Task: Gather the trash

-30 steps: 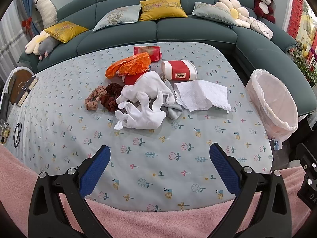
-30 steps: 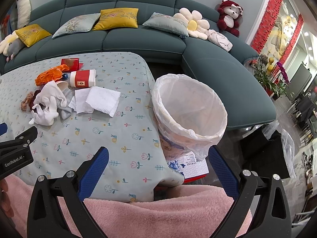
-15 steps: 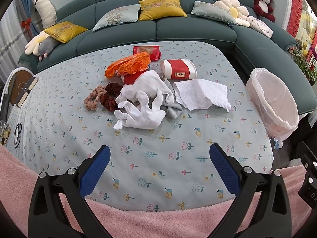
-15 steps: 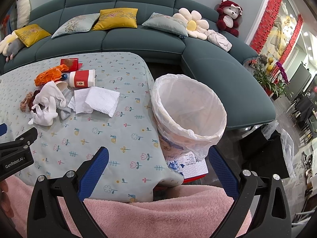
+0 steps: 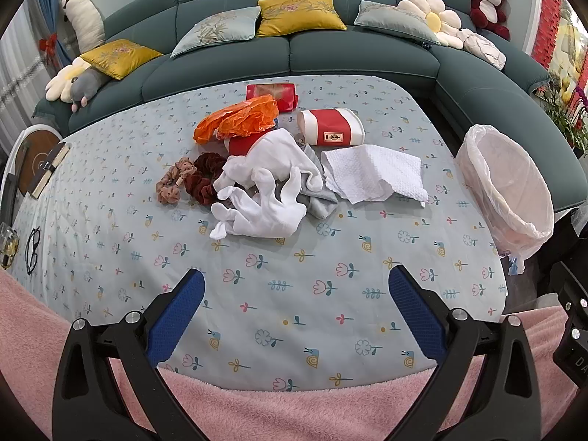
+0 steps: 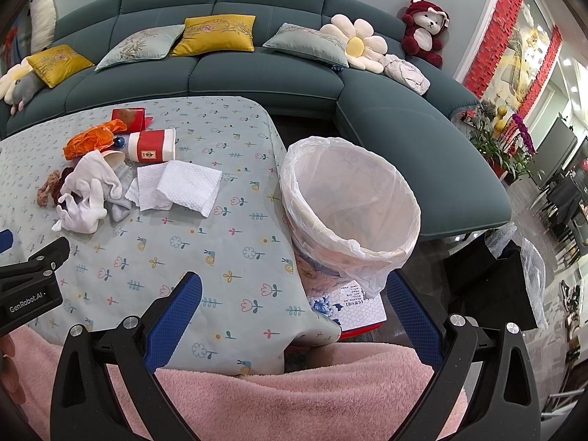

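Probably light, limp, easily torn: paper towel (image 5: 373, 172) right of centre frame, beside cup (image 5: 332, 126); best pinched at raised folded edge. Left gripper (image 5: 296, 308) and right gripper (image 6: 294, 310) wide open, empty. Bin (image 6: 352, 198) mid-frame.

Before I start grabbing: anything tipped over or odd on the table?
Yes. The red-and-white paper cup lies on its side beside the crumpled orange wrapper. The plastic-lined white bin leans tilted against the table's edge. Nothing looks spilled.
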### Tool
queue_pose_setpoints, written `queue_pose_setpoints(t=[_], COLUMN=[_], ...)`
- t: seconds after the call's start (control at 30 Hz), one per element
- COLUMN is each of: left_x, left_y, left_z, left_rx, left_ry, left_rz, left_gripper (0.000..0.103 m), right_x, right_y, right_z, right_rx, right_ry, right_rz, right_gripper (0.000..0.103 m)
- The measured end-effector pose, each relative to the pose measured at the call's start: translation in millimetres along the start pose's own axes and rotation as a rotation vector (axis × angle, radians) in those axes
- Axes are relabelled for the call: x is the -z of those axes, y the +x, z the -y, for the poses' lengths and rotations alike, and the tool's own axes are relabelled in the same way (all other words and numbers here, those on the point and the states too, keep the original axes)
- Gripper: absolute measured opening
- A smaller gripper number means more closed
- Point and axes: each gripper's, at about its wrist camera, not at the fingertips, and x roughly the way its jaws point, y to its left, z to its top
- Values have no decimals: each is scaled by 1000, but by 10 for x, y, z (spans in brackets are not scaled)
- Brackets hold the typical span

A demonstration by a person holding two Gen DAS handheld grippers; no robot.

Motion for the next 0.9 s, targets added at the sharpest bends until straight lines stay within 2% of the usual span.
queue_pose_setpoints(t=[0.9], left_x=[4], left_y=[5], left_z=[17], left_rx=[-1], left_ry=[4], left_rz=[-1], left_gripper=[96], right_x=[-5], right_y=[24], right_z=[-19], right_rx=[-68], right_ry=[21], right_rz=[-2], right_gripper=[96])
